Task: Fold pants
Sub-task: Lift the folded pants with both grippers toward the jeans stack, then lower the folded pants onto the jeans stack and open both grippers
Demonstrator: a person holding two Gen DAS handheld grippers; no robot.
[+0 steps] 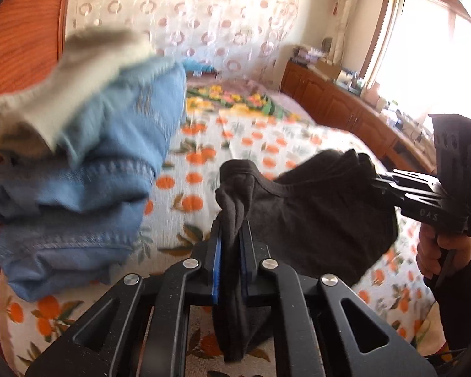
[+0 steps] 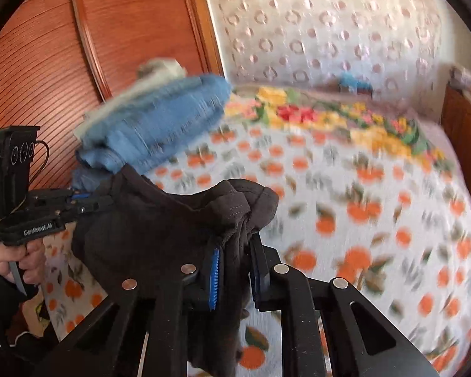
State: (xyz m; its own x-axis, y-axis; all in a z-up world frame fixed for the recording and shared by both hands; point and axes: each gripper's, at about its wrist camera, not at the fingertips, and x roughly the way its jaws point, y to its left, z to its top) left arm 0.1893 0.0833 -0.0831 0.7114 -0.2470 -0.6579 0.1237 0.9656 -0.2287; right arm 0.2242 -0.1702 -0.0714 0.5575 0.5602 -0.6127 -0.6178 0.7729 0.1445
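Observation:
Dark grey-brown pants (image 1: 314, 207) hang bunched between both grippers, lifted off the bed. In the left wrist view my left gripper (image 1: 232, 242) is shut on one corner of the cloth, which squeezes up between the blue pads (image 1: 217, 270). The right gripper (image 1: 375, 177) comes in from the right, shut on the other corner. In the right wrist view the pants (image 2: 160, 229) bulge over my right gripper (image 2: 235, 251), pinched between its pads, while the left gripper (image 2: 92, 201) holds the far corner at the left. The lower part of the pants is hidden under the gripper frames.
A stack of folded blue jeans (image 1: 88, 182) with a beige garment (image 1: 62, 81) on top lies at the left by the wooden headboard (image 2: 125, 25). The bedspread (image 2: 376, 213) with orange fruit print stretches right. Wooden cabinets (image 1: 336, 100) stand under the window.

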